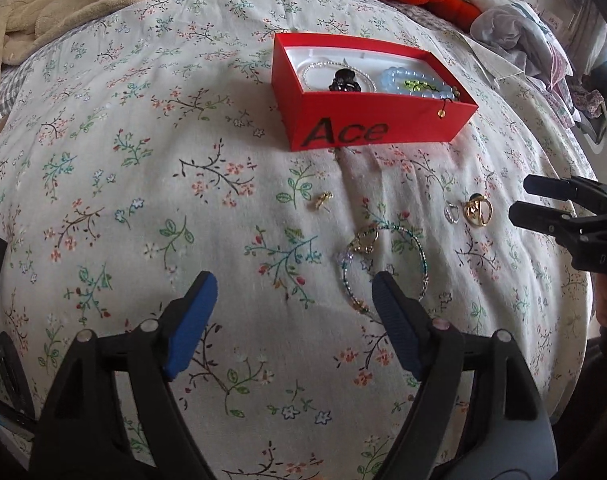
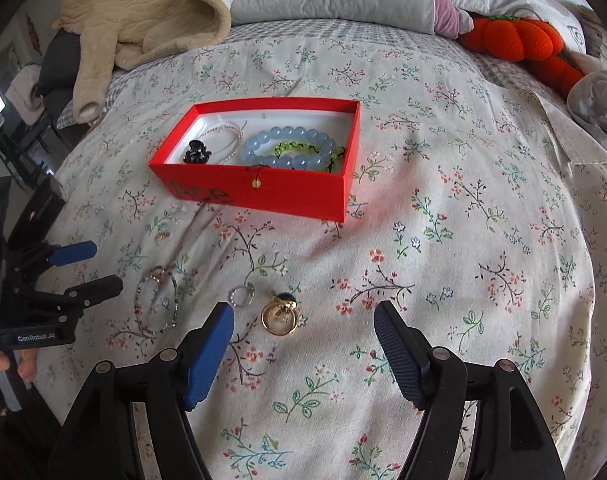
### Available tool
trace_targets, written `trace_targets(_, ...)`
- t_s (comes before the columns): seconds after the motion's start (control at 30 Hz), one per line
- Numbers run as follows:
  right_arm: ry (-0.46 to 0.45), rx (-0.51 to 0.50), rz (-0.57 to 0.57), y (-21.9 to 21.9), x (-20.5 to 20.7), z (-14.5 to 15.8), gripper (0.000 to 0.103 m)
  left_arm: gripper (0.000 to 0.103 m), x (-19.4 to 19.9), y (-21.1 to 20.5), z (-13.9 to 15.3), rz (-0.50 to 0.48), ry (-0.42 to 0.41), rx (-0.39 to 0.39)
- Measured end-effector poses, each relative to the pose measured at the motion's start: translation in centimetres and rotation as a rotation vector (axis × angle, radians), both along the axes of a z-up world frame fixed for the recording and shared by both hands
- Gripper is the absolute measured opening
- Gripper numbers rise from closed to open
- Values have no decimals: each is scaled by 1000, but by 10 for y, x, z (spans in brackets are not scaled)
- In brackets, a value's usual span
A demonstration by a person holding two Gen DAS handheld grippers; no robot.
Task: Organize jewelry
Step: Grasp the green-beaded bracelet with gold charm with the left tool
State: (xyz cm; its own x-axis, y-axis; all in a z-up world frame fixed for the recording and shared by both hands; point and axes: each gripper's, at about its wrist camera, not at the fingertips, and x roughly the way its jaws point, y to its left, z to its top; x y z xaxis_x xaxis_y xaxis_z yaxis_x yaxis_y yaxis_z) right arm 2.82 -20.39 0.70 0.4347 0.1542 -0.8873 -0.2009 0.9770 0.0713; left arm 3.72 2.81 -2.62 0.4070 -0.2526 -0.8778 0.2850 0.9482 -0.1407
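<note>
Both grippers, left (image 1: pixel 293 286) and right (image 2: pixel 303 316), hover with jaws spread over rings.

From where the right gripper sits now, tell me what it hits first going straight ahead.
Probably bare floral bedspread. The right gripper is open; the gold ring lies left of centre, the red box farther on. Depth is unclear.

Red box (image 1: pixel 367 92): "Ace" in black letters on its near side wall; readable in the left wrist view, skewed in the right.
Left gripper (image 2: pixel 91 268): "GenRobot.AI" in white on its black body.
Right gripper (image 1: pixel 543 200): partial "DAS" on housing.
</note>
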Motion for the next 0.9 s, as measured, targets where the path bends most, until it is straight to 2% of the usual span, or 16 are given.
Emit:
trace_targets(0.1,22,-19,25,0,-7,-11,74,80,-5,-3,-6,-23,25,-15)
trace_targets(0.27,37,-68,69,3,-15,-28,75,80,-8,-18,-11,-101,75,-93)
trace_targets(0.43,41,-121,120,9,-20,-42,75,61,-4,-31,-16,-131,86,-71)
trace_targets(0.53,36,-122,127,11,-20,-45,81,42,2,-30,-17,-106,99,-90)
trace_targets(0.6,41,-113,125,10,-19,-46,81,24,6,-27,-19,-94,122,-113)
trace_targets(0.7,48,-93,111,6,-15,-48,82,12,7,-26,-21,-79,130,-109)
trace_targets(0.9,40,-100,99,7,-11,-46,82,4,7,-23,-21,-68,140,-93)
